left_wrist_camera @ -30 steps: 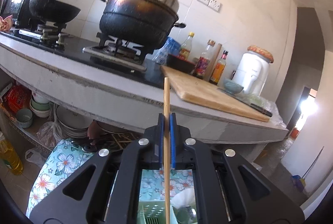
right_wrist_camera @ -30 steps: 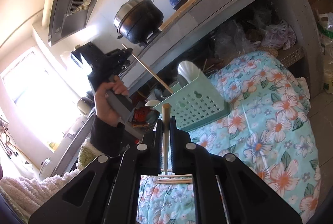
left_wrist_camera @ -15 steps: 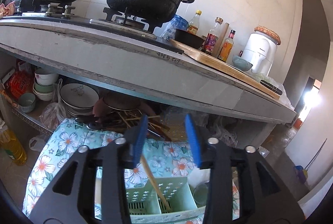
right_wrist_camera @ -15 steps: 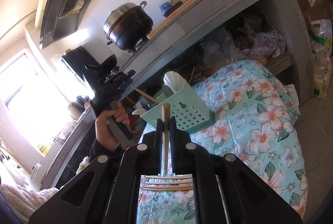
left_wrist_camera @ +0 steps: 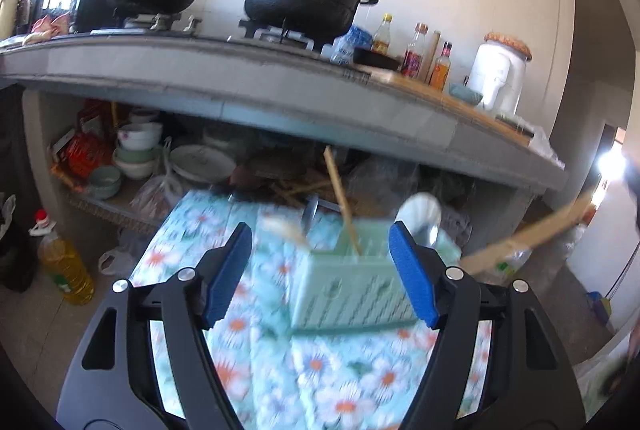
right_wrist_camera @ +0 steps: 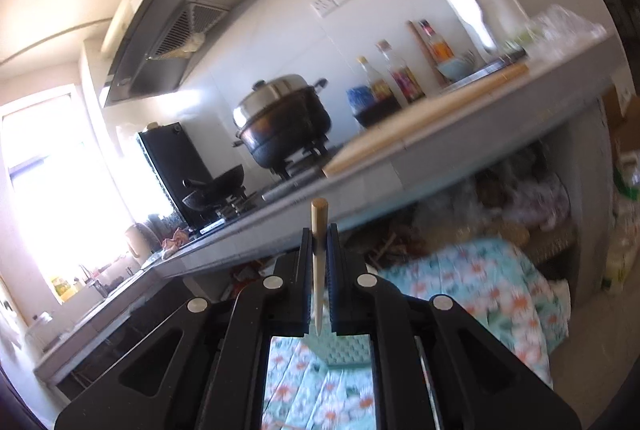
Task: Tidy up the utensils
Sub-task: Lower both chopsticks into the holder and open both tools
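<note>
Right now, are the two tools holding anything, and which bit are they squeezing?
The right tool pinches a wooden chopstick near its thick top end. The left tool is open and holds nothing.

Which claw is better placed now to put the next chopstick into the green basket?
Probably the right claw: it is shut on a chopstick. The left claw is open and holds nothing; one chopstick already stands in the green basket before it.

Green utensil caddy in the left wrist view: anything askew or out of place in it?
The chopstick in the green caddy leans instead of standing upright, its top tipped left. The open left gripper is empty; the right gripper is shut on a second chopstick. No spill or damage shows.
</note>
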Motion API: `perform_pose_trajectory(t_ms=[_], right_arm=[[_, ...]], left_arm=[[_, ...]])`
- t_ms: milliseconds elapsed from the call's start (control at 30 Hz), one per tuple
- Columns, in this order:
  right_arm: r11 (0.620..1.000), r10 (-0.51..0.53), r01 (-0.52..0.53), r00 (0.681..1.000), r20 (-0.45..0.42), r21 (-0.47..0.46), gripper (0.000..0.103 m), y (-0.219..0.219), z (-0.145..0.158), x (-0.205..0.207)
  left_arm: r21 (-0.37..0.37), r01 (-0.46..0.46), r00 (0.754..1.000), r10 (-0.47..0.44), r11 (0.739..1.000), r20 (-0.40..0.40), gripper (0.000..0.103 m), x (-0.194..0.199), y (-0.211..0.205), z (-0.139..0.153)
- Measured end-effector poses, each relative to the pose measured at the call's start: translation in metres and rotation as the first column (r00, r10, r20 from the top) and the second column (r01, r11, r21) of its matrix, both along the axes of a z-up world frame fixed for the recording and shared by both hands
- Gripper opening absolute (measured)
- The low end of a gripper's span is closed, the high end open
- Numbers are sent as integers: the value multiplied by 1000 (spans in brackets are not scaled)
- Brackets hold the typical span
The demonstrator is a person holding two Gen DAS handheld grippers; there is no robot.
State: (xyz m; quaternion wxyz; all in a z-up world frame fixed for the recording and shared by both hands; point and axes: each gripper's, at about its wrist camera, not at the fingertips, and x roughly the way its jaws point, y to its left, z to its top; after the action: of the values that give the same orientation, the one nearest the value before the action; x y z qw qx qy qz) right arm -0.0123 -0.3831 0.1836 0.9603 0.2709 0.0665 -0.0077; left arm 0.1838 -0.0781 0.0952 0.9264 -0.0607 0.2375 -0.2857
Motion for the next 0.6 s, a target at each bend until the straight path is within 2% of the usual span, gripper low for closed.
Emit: perform_pose_trajectory(t_ms=[133, 300, 467, 600], right_arm=[[994, -21, 18, 999, -26, -111, 7, 14, 18, 43], [970, -36, 8, 993, -113, -244, 7, 42, 16, 100], [919, -72, -12, 977, -199, -394, 7, 74, -3, 143], [859, -99, -46, 963, -252, -509, 7, 100, -26, 165]], left_arm=[[48, 5, 998, -2, 999, -68, 67, -23, 14, -34], [75, 4, 991, 6, 997, -136, 67, -39, 26, -68], [128, 5, 993, 10, 992, -117, 67, -49, 25, -85], [154, 10, 994, 7, 988, -111, 67, -49, 22, -91]])
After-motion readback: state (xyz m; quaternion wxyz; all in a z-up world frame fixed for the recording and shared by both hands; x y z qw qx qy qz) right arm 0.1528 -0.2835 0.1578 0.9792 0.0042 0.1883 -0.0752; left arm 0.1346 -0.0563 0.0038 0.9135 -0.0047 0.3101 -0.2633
